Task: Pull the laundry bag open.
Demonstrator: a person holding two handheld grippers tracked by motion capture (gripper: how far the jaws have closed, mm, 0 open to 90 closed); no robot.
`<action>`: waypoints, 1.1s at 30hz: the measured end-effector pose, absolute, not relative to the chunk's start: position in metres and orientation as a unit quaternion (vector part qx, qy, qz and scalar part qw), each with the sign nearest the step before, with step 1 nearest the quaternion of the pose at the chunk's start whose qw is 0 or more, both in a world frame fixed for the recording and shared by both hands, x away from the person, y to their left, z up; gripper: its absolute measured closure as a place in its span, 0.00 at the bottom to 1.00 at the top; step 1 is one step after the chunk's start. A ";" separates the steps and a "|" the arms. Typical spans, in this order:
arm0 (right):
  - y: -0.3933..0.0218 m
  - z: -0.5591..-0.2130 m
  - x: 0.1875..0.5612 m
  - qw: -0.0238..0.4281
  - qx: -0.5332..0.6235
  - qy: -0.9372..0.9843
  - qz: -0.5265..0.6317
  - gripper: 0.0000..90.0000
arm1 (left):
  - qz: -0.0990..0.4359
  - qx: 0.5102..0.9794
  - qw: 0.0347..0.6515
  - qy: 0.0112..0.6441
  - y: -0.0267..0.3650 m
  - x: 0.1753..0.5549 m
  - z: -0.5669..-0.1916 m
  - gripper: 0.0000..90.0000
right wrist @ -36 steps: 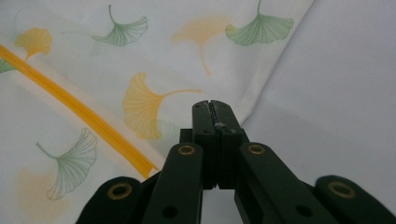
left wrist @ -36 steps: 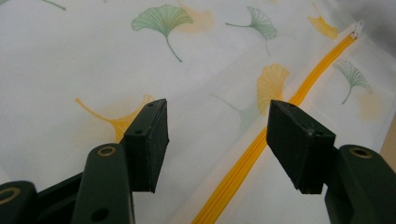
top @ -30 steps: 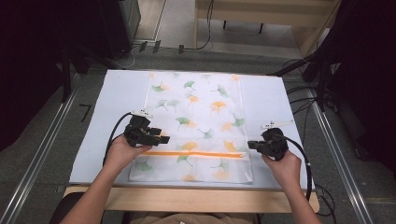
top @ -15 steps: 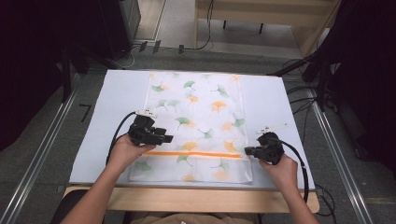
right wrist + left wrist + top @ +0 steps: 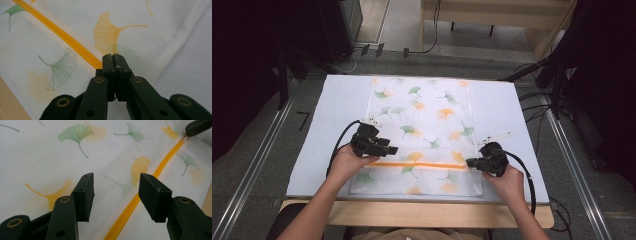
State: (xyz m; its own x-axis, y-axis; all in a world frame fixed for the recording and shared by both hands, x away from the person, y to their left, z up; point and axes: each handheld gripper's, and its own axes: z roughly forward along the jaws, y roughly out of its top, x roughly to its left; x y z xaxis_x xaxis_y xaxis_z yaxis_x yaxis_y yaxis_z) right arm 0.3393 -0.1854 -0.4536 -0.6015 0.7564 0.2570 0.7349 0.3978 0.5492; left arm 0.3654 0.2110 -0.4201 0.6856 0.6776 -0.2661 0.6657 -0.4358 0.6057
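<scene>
This looks like a lab or test room. The surface (image 5: 337, 100) at frame centre is draped in a plain white sheet, metal rails (image 5: 257, 165) run along its left and right sides, black cables (image 5: 542, 107) trail over the grey carpet at right, and dark equipment (image 5: 339, 25) stands upper left.

In the right gripper view, the right gripper (image 5: 115, 61) rises from the bottom edge with its two black jaws pressed flat together, pinched on a small metal piece at the near end of the orange zipper (image 5: 57, 33); whether that piece is the zipper's pull is hard to tell. The zipper runs from the jaw tips up to the top left corner across a white cloth bag (image 5: 155, 22) printed with orange and green ginkgo leaves. The bag's hemmed edge slants down the right side, and the wooden bench (image 5: 10, 106) edge shows at the bottom left.
</scene>
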 end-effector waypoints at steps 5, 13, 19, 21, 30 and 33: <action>-0.193 -0.449 0.338 0.035 0.453 0.833 0.316 0.98 | 0.011 0.847 0.357 0.395 0.210 0.364 -0.419 0.52; -0.210 -0.441 0.325 0.067 0.472 0.819 0.320 0.92 | 0.011 0.849 0.359 0.388 0.207 0.363 -0.418 0.52; -0.213 -0.448 0.325 0.060 0.470 0.824 0.311 0.85 | 0.011 0.851 0.363 0.380 0.202 0.364 -0.417 0.52; -0.212 -0.450 0.324 0.063 0.466 0.827 0.309 0.82 | 0.010 0.852 0.363 0.378 0.200 0.365 -0.417 0.52; -0.215 -0.459 0.319 0.049 0.466 0.829 0.304 0.71 | 0.006 0.857 0.360 0.369 0.190 0.369 -0.418 0.52; -0.214 -0.461 0.319 0.051 0.464 0.832 0.300 0.68 | 0.006 0.857 0.360 0.369 0.187 0.370 -0.418 0.52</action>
State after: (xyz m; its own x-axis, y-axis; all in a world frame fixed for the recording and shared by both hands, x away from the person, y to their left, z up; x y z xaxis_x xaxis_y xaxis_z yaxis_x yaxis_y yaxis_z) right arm 0.3189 -0.2137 -0.4608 -0.5644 0.8023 0.1940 0.7418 0.3899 0.5456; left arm 0.3701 0.1874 -0.4181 0.7283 0.6358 -0.2554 0.6275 -0.4692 0.6214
